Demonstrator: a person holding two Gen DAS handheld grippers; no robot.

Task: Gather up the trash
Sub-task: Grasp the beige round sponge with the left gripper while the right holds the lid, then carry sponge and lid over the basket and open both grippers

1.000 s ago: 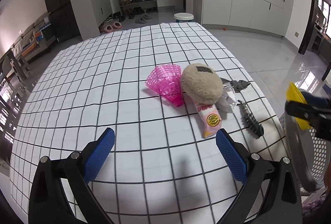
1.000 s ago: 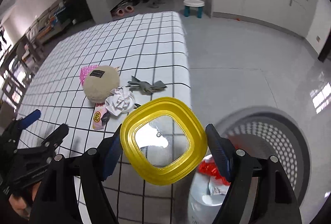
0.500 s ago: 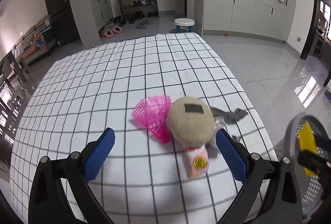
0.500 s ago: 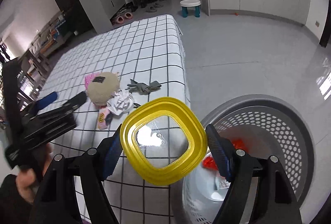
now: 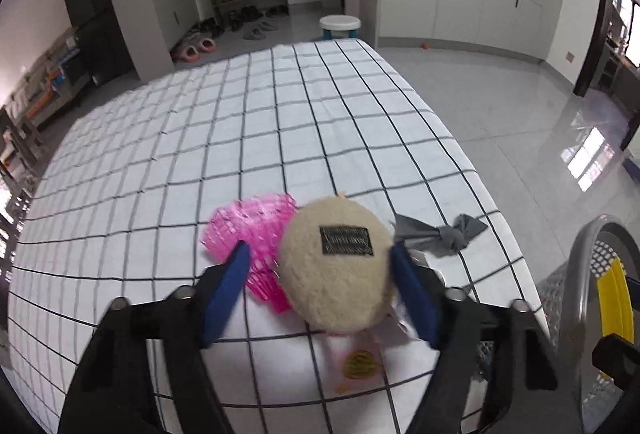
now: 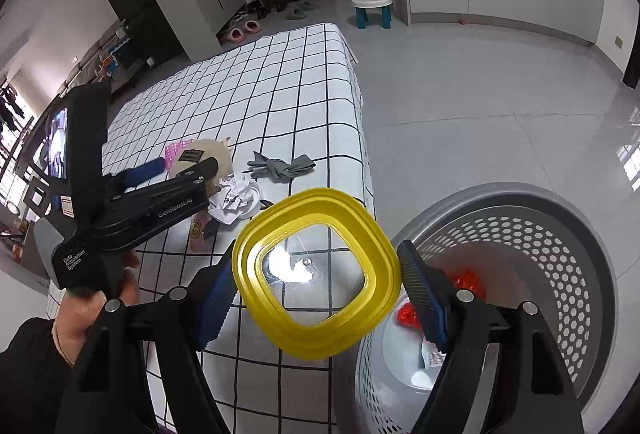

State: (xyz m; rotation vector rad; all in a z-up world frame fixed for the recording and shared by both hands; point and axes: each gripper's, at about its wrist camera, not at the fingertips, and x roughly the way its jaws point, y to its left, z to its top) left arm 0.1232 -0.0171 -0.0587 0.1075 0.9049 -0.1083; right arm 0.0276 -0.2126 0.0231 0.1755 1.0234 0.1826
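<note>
A round beige felt piece (image 5: 336, 274) with a dark label lies on the checked tablecloth (image 5: 240, 133), half over a pink mesh cup (image 5: 248, 230). My left gripper (image 5: 320, 254) straddles the beige piece and its jaws are closing. The right pad is at the piece's edge; the left pad still stands apart from it, over the pink mesh. In the right wrist view the left gripper (image 6: 186, 163) shows over that same pile. My right gripper (image 6: 316, 254) is shut on a yellow square lid (image 6: 320, 330) with a clear centre, held above the table edge beside the grey perforated basket (image 6: 560, 234).
A knotted grey cloth (image 5: 444, 234), crumpled white paper (image 6: 232, 199) and a pink wrapper (image 5: 360, 362) lie near the table's right edge. Red scraps (image 6: 464, 280) lie inside the basket. A person's hand (image 6: 84, 306) holds the left gripper. A white stool (image 6: 370, 7) stands on the floor beyond.
My left gripper moved forward over the trash pile until the beige piece sat between its fingers, and its jaws narrowed. The right gripper kept the yellow lid and barely shifted.
</note>
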